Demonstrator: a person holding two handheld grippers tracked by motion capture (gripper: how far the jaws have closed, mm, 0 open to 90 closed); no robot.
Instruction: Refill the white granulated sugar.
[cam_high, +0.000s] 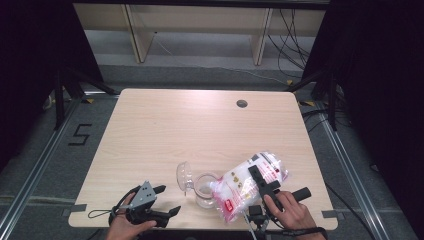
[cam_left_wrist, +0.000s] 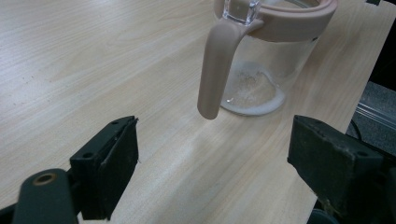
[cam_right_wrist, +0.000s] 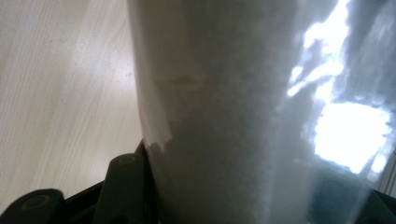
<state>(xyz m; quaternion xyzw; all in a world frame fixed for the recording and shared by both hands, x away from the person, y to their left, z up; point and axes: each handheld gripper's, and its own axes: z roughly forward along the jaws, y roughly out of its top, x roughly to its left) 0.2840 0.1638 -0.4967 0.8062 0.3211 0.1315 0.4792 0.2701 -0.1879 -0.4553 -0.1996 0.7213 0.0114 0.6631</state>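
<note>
High view shows the left gripper with fingers apart at the table's near edge, the right gripper clamped on the bag tilted over the glass jar, where unsteady pouring could likely spill granules or nudge the jar over.

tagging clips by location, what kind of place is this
Probably a lab or recording studio, not a kitchen: a bare wooden table ringed by black curtains, loose cables on the floor, and a taped "5" beside it.

Left gripper fingers spread wide; right gripper clamped.
</note>
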